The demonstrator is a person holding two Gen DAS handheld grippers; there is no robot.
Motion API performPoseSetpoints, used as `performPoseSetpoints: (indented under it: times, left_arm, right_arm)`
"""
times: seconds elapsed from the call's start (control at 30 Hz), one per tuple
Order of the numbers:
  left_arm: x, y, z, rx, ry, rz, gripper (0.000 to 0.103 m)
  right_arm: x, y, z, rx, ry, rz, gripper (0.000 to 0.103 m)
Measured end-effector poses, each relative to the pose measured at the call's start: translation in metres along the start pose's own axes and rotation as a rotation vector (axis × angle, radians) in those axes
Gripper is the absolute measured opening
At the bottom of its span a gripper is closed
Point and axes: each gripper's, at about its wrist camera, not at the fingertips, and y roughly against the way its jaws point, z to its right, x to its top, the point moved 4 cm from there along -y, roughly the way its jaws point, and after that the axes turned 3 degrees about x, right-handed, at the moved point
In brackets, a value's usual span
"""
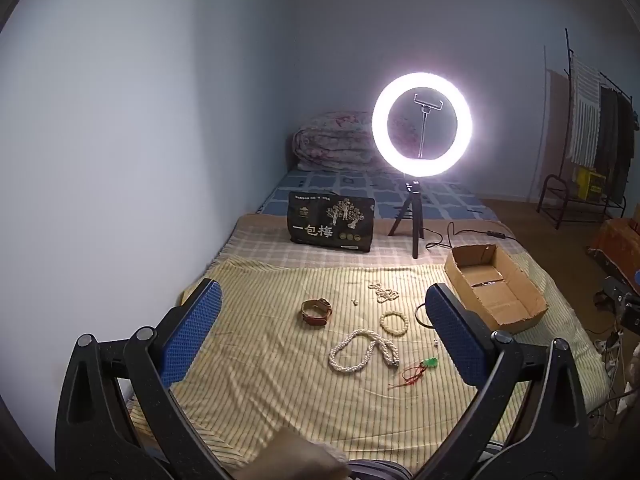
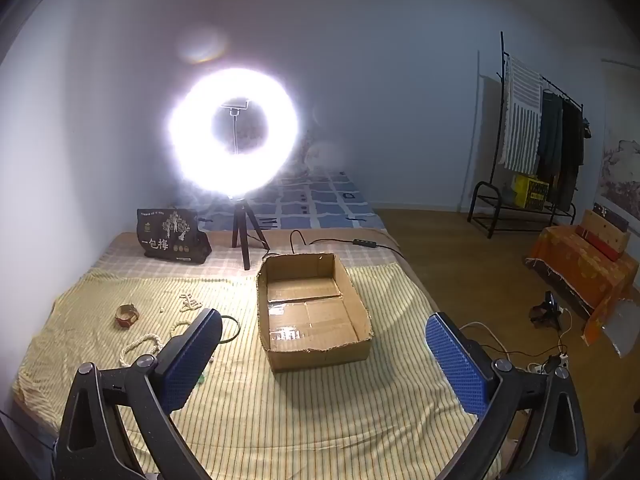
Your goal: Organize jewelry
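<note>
A bed covered with a yellow striped cloth [image 1: 260, 392] fills both views. The left gripper [image 1: 322, 312] hangs above the near part of the cloth, its blue-padded fingers spread wide and holding nothing. Between them lies the jewelry: a thick white beaded necklace [image 1: 362, 350] nearest, a small cream bead bracelet [image 1: 394, 323] just beyond it, a brown leather cuff [image 1: 317, 311] to the left, a tangled pale bead strand [image 1: 383, 292] farther back, and a green pendant on red cord [image 1: 420, 370] to the right. A thin dark ring, perhaps a bangle [image 2: 232, 328], lies beside the open brown cardboard box [image 2: 360, 308] at right. The right gripper [image 2: 324, 330], jaws equally wide and empty, faces that box. A glowing ring light on a black tripod [image 1: 422, 124] and a black printed bag [image 1: 331, 224] stand at the far side.
</note>
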Motion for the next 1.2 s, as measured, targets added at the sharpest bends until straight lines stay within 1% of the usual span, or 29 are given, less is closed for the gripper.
performPoseSetpoints:
  times: [0.27,0.3,0.37,0.4,0.47,0.63,0.67,1.2]
  left_arm:
    - [0.005,0.0,0.003,-0.007,-0.008,0.018,0.103]
    - [0.007,-0.002,-0.002,0.008,0.001,0.012,0.103]
    - [0.008,-0.004,-0.001,0.007,0.0,0.016,0.103]
    - [0.008,0.006,-0.004,0.011,0.007,0.03,0.103]
    - [0.009,0.008,-0.002,0.011,0.003,0.036,0.103]
    - [0.011,0.009,0.0,0.011,0.001,0.038,0.103]
    - [0.011,0.009,0.0,0.011,0.001,0.037,0.103]
    - [0.017,0.01,0.001,-0.003,0.001,0.052,0.103]
  right_arm:
    - [0.0,-0.001,0.0,0.0,0.004,-0.008,0.103]
    - [0.0,-0.001,0.0,0.001,0.005,-0.008,0.103]
    - [0.001,-0.004,0.0,-0.001,0.008,-0.007,0.103]
    - [0.0,-0.005,0.0,-0.001,0.007,-0.008,0.103]
    - [0.0,-0.001,-0.001,-0.004,0.007,-0.008,0.103]
    - [0.004,-0.001,0.002,-0.001,0.005,-0.014,0.103]
    - [0.001,0.0,-0.003,-0.003,0.011,-0.009,0.103]
    - [0.0,-0.001,-0.004,-0.003,0.012,-0.009,0.103]
